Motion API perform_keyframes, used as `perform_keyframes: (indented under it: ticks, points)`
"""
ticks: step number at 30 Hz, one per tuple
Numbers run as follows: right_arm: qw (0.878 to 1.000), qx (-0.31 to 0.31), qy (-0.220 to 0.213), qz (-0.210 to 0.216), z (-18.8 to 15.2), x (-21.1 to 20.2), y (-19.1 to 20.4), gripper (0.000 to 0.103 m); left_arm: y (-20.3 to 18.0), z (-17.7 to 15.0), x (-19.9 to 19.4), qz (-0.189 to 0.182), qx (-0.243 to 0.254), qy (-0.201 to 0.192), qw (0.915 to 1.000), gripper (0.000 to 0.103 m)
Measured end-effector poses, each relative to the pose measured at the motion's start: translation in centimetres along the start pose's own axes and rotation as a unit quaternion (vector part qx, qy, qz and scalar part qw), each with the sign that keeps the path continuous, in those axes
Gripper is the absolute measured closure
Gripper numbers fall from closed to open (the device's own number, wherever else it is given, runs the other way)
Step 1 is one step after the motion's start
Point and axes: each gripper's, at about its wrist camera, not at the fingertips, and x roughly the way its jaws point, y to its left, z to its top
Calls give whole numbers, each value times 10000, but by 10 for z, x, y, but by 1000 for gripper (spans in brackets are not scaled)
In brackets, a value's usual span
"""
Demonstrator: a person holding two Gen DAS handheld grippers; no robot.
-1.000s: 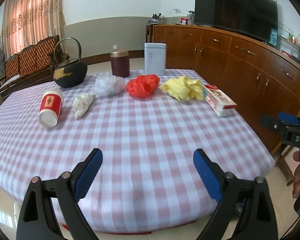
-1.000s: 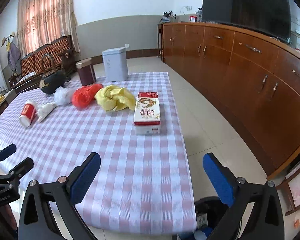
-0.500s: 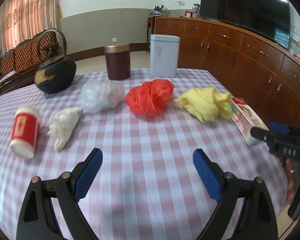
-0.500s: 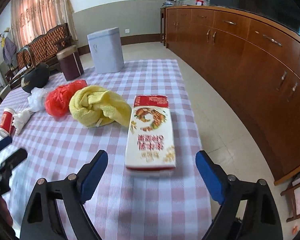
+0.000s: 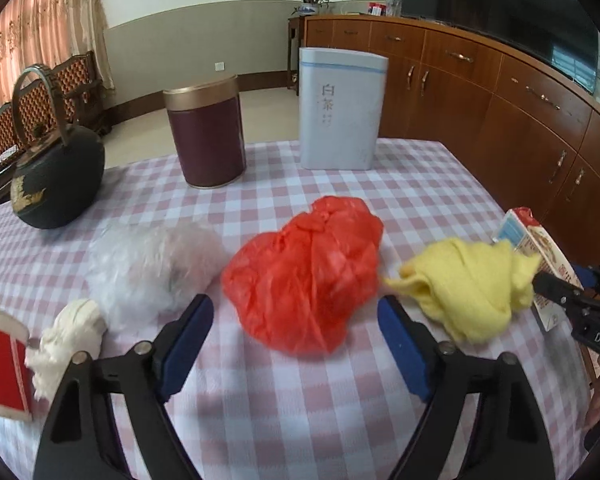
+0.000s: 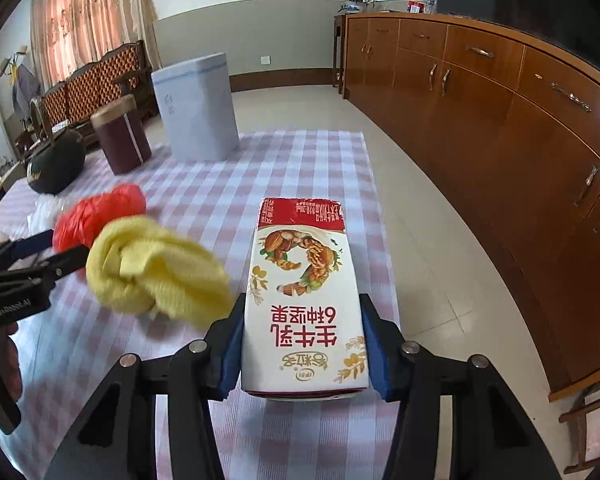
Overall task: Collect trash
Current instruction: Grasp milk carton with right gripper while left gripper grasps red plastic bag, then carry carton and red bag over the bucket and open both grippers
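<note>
Red-white milk carton – one (lying flat) – pinched by right tongs; left tongs spread before one red bag.

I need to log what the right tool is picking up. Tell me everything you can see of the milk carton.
The milk carton is a long white box with red end bands, red Chinese lettering and pictures of nuts and grains; it looks like coated cardboard, undented. It lies flat, lengthwise, on the checked tablecloth near the table's right edge. The right tool straddles its near end, blue pads against both sides. The yellow cloth lies just left of it.
</note>
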Motion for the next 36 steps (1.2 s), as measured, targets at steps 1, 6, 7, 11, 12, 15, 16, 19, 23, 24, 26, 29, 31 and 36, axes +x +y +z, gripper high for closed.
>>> perform_keyframes:
  ticks: [1,6,7,11,12,15,16,19,23,24,26,29,31,36]
  points:
    - [10000,-5,-7,7,2,1,0,50,0,2,3,-17,21,45,10000,23]
    - [10000,-24,-35,46,6,0,4,50,-4,9,19,-113,114,352,9993,59]
    - [10000,0,-30,71,6,0,4,50,-3,9,20,-122,116,356,9992,67]
    - [10000,-30,-23,66,2,-5,6,50,-1,3,6,-198,71,232,9995,83]
    - [10000,-31,-45,56,-1,-9,7,50,-1,2,2,-177,78,187,9996,84]
    - [10000,15,-78,51,-5,-19,7,50,-2,-7,-15,-96,104,36,9999,84]
    - [10000,28,-77,52,-7,-22,7,50,-2,-10,-20,-93,102,9,9999,84]
    - [10000,14,-84,36,-15,-34,10,50,-4,-19,-38,-89,101,-66,9999,84]
    - [9999,11,-132,10,-25,-55,14,50,-9,-28,-60,-106,146,-148,9997,85]
    - [9999,17,-150,4,-28,-60,15,50,-12,-32,-68,-98,192,-173,9996,85]
    - [9998,40,-179,10,-35,-74,16,50,-14,-38,-79,-115,212,-213,9995,85]
    - [9997,60,-222,13,-45,-92,17,50,-18,-50,-97,-176,185,-231,9994,85]
    - [9996,68,-270,23,-54,-108,19,50,-21,-56,-108,-201,188,-239,9993,85]
    - [9992,74,-389,30,-73,-143,21,50,-30,-75,-135,-236,293,-262,9990,85]
